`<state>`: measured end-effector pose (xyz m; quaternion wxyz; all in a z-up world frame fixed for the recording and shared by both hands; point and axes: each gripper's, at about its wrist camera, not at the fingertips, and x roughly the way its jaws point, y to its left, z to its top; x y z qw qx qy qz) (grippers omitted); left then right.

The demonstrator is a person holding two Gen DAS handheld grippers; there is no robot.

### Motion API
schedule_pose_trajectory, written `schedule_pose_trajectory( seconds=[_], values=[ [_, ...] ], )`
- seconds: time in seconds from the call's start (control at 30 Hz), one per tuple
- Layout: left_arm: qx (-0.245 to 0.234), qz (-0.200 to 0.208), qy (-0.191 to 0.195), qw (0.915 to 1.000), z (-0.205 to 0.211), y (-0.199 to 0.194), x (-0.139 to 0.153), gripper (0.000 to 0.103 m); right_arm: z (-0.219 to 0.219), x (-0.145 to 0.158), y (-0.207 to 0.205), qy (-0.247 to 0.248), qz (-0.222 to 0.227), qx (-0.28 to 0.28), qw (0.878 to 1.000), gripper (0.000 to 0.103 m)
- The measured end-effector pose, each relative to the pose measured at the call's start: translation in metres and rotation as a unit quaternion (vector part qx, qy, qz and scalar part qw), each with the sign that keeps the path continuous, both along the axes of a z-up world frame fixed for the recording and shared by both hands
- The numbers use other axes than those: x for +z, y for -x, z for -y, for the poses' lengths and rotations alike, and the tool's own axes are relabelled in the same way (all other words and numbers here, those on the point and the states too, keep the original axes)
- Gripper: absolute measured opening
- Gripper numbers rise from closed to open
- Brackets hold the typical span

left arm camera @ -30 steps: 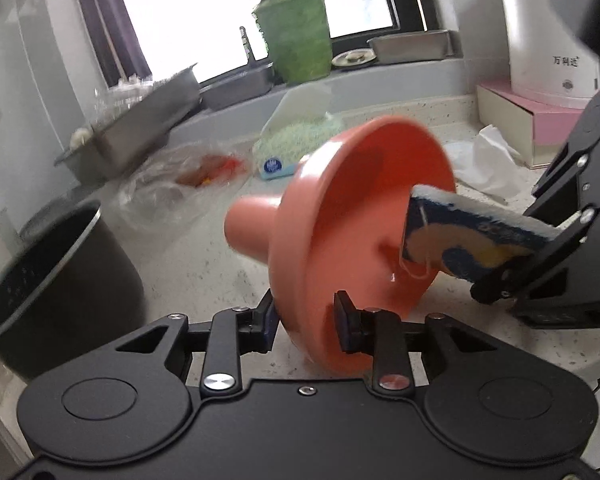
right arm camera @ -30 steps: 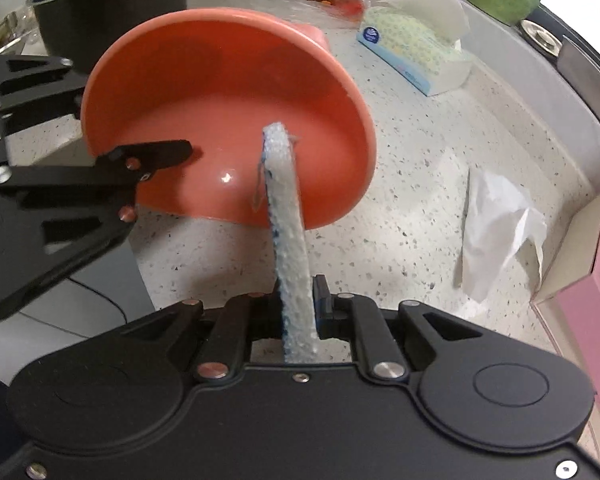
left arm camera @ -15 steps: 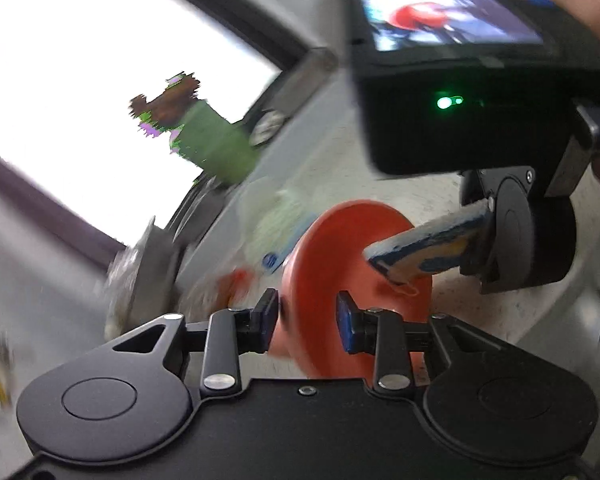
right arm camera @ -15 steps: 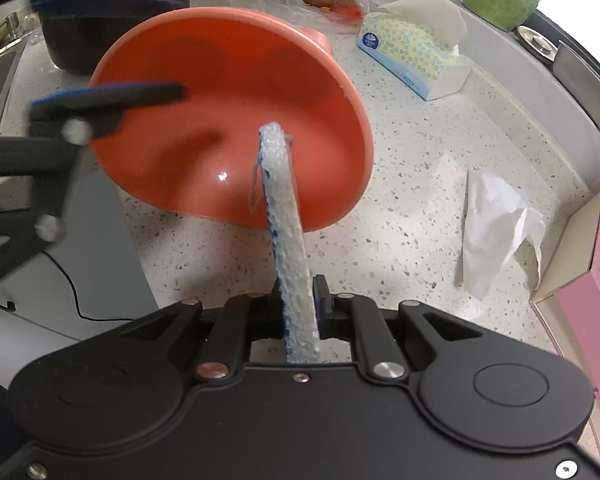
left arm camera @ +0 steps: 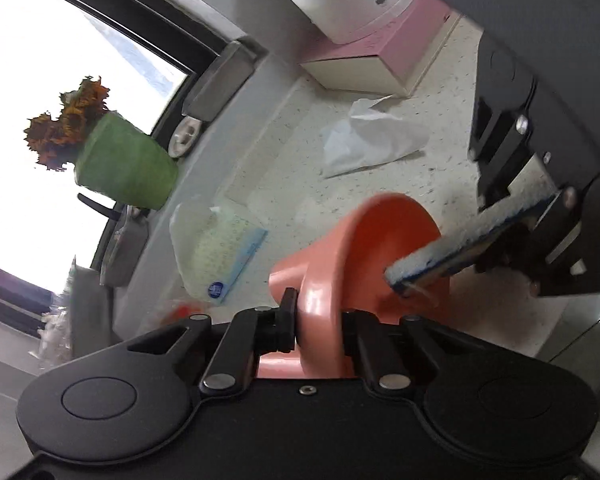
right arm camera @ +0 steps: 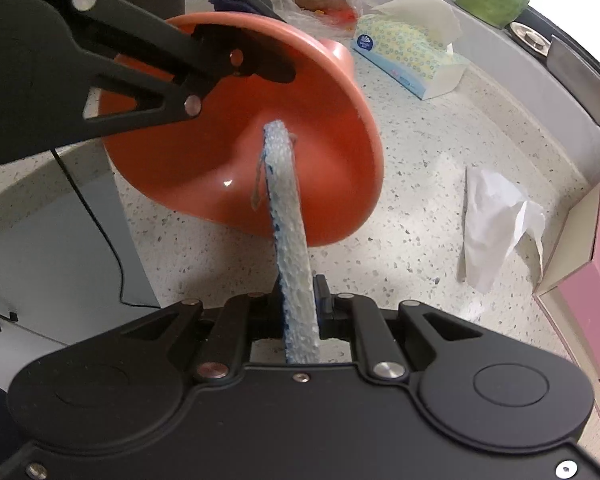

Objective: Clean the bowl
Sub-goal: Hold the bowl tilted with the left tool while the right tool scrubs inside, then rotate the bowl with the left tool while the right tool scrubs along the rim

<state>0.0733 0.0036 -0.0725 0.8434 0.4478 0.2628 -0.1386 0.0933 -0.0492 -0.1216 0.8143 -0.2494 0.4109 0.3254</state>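
Bowl [right arm camera: 320, 152], smooth orange plastic, is tipped on edge above the speckled counter [right arm camera: 412, 184], its rim pinched by the left gripper [left arm camera: 318, 320] so the hollow faces the right gripper [right arm camera: 300, 300]. That one clamps a thin, porous blue-white sponge [right arm camera: 288, 216], whose tip seems to touch the glossy inside.

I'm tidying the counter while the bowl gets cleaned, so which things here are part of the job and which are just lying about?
In use:
orange bowl, rim clamped by left gripper
sponge, clamped in right gripper

Lying about:
tissue pack
crumpled paper
pink box
green flowerpot
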Motion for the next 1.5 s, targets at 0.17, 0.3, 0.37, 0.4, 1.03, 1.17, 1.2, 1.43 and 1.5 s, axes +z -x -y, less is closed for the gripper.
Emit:
schedule_pose_trajectory(
  seconds=[0.17, 0.3, 0.37, 0.4, 1.03, 1.17, 1.2, 1.43, 1.5],
  values=[
    [0.187, 0.055, 0.262, 0.945, -0.041, 0.005, 0.014, 0.01, 0.003, 0.006, 0.002, -0.016, 0.018, -0.013, 1.0, 0.011],
    [0.261, 0.091, 0.35, 0.8953, -0.054, 0.02, 0.01, 0.009, 0.001, 0.015, -0.004, -0.014, 0.03, -0.015, 0.999, 0.011],
    [0.273, 0.085, 0.352, 0.8913, -0.058, 0.026, 0.008, 0.009, -0.003, 0.018, -0.003, -0.006, 0.035, -0.005, 0.999, 0.011],
    [0.274, 0.083, 0.35, 0.8919, -0.057, 0.029, 0.006, 0.009, -0.005, 0.019, -0.003, -0.001, 0.04, 0.001, 0.999, 0.011],
    [0.262, 0.033, 0.299, 0.9168, -0.044, 0.04, -0.034, 0.016, -0.046, 0.024, 0.024, 0.044, 0.059, 0.117, 0.99, 0.011],
    [0.258, 0.033, 0.292, 0.9203, -0.041, 0.04, -0.035, 0.016, -0.046, 0.031, 0.015, 0.038, 0.065, 0.114, 0.991, 0.011],
    [0.259, 0.032, 0.292, 0.9203, -0.041, 0.04, -0.036, 0.016, -0.046, 0.033, 0.01, 0.038, 0.067, 0.109, 0.991, 0.011],
    [0.256, 0.026, 0.291, 0.9214, -0.04, 0.037, -0.035, 0.016, -0.033, 0.028, -0.016, 0.024, 0.025, 0.072, 0.997, 0.012],
    [0.255, 0.025, 0.293, 0.9211, -0.04, 0.036, -0.036, 0.016, -0.03, 0.019, -0.018, 0.033, 0.01, 0.068, 0.997, 0.012]
  ],
)
